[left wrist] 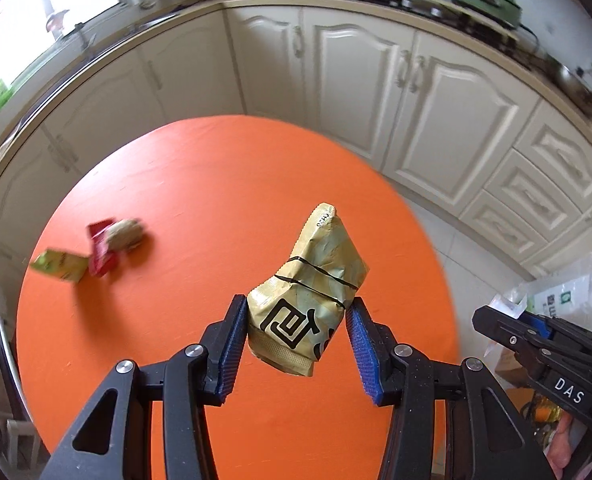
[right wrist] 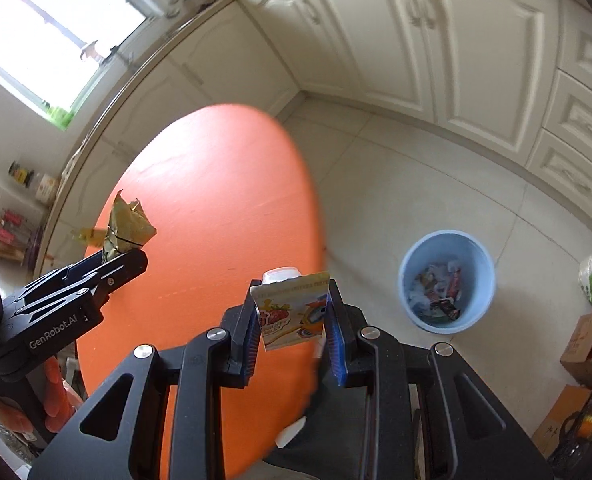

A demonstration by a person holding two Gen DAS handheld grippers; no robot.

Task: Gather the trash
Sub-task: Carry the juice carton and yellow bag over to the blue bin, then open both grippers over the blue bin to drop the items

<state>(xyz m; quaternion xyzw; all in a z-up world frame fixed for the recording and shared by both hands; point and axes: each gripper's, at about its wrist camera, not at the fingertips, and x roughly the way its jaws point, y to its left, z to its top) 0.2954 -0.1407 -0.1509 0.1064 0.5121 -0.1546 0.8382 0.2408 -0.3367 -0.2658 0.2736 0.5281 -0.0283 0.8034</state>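
Yellow wrapper (left wrist: 310, 292) is being pinched by the left hand-held gripper (left wrist: 296, 344) above the orange surface (left wrist: 200, 184), the right hand-held gripper (right wrist: 292, 320) is clamping a juice pouch (right wrist: 290, 312), both needing carrying to the blue bin (right wrist: 448, 248).

Crinkled glossy foil wrapper (left wrist: 311, 295), matt orange tabletop (left wrist: 200, 184)

Blurred wrappers (left wrist: 92, 254) on table (left wrist: 216, 184)
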